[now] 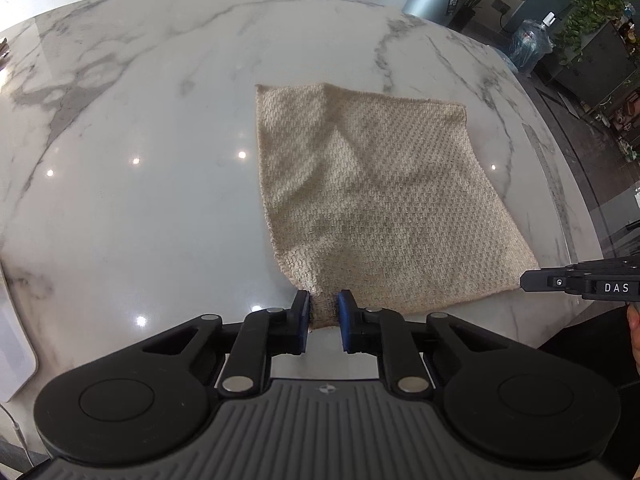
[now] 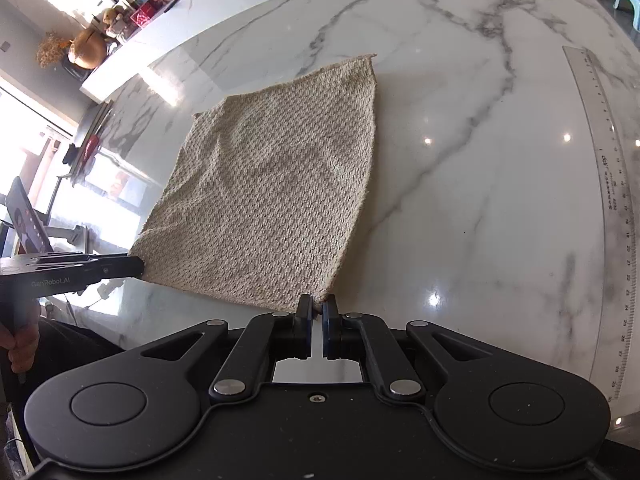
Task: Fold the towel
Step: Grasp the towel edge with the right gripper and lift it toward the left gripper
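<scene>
The left gripper (image 1: 323, 312) has its jaws pinched on the near left corner of the towel (image 1: 368, 184), and the right gripper (image 2: 318, 310) is clamped on the near right corner (each tool also shows at the side of the other's view). The beige towel lies spread in one layer on the marble table (image 1: 140, 200), near its right edge, its near edge raised slightly. No fold shows yet; judging by this, the first fold away from the near edge is still ahead.
</scene>
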{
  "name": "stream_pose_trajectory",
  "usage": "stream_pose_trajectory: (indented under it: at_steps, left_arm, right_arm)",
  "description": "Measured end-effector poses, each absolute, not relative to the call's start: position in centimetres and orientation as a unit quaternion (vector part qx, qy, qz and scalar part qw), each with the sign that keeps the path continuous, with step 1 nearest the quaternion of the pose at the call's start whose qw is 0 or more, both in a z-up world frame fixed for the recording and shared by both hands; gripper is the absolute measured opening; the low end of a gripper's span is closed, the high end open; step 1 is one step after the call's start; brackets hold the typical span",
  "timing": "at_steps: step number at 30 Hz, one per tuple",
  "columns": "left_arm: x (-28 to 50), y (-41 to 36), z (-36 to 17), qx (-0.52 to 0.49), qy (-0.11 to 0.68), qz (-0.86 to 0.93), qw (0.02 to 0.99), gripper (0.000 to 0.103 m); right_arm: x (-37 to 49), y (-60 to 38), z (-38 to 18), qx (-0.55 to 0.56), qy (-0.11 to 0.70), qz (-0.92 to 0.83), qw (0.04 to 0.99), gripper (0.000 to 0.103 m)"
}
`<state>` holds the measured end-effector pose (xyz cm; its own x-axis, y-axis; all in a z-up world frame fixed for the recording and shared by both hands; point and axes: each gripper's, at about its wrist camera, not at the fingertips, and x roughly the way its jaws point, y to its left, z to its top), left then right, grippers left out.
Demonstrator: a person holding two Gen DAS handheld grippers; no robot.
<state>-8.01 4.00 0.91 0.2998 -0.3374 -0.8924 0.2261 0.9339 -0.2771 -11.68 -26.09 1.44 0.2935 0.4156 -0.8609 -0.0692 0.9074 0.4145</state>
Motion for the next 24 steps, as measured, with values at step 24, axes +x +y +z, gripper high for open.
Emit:
stream_pose_trajectory:
  at_steps: [24]
  left_arm:
    - [-3.5,3.0,5.4,-0.010,0.542,-0.168,0.823,0.014]
  right_arm:
    - [-6.6,-25.2,7.2,0.097,0.540,0.170,0.819,0.003]
